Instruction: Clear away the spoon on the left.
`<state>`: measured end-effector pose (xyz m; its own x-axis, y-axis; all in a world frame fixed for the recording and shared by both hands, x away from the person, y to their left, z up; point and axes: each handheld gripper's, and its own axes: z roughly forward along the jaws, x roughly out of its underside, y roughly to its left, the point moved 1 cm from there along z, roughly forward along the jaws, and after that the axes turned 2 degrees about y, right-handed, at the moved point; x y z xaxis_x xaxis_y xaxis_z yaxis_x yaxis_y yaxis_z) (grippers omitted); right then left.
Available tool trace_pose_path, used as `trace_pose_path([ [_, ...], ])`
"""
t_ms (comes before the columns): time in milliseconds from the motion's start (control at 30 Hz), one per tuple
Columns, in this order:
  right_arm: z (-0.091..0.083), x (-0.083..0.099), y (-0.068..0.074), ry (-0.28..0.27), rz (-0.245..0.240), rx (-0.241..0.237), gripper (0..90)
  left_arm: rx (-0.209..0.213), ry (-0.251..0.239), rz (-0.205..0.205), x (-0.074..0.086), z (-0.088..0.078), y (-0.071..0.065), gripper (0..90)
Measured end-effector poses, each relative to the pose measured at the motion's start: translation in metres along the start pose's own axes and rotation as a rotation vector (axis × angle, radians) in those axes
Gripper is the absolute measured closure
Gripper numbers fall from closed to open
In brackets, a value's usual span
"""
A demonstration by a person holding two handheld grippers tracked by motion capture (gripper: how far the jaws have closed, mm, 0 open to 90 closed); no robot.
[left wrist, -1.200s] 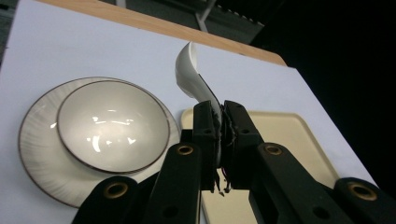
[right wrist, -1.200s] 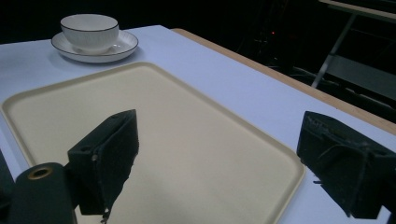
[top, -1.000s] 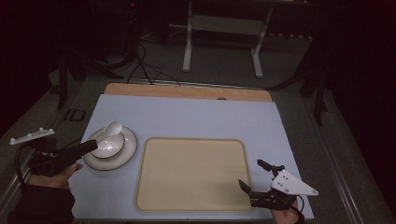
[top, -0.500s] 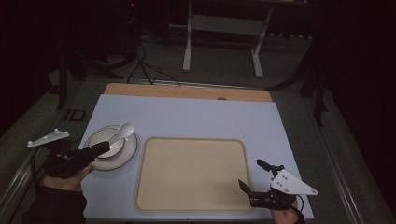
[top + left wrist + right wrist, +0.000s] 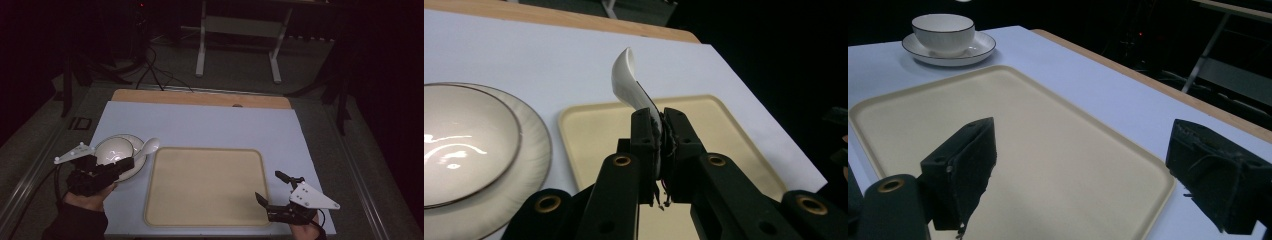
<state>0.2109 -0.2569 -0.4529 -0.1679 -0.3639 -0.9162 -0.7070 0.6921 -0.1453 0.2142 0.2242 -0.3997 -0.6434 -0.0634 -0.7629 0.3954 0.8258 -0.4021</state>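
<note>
My left gripper (image 5: 129,162) (image 5: 660,125) is shut on the handle of a white ceramic spoon (image 5: 150,146) (image 5: 629,85). The spoon's scoop points up and away, out past the right rim of the plate toward the tray. A white bowl (image 5: 114,149) (image 5: 464,140) (image 5: 943,30) sits on a white plate (image 5: 137,167) (image 5: 531,150) (image 5: 975,50) at the table's left. A beige tray (image 5: 205,185) (image 5: 594,130) (image 5: 1048,150) lies empty in the middle. My right gripper (image 5: 268,186) (image 5: 1088,165) stands open over the tray's near right corner, nothing between its jaws.
A pale blue mat (image 5: 210,127) covers the table, and a wooden strip (image 5: 200,98) shows along the far edge. Beyond it, a metal stand (image 5: 237,45) and cables (image 5: 150,70) stand on the dark floor.
My left gripper has carried the spoon to the right, from above the bowl to past the plate's right rim. The right gripper has stayed where it was.
</note>
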Motion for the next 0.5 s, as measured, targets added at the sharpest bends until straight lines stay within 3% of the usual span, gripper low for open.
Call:
trace_pose_path([
  [200, 0.000, 0.001, -0.001, 0.001, 0.000, -0.001, 12.9, 0.025, 0.008, 0.012, 0.005, 0.010, -0.010, 85.2],
  [500, 0.000, 0.001, -0.001, 0.002, 0.006, 0.000, 12.9, 0.001, -0.005, 0.037, 0.009, 0.020, -0.023, 85.2],
])
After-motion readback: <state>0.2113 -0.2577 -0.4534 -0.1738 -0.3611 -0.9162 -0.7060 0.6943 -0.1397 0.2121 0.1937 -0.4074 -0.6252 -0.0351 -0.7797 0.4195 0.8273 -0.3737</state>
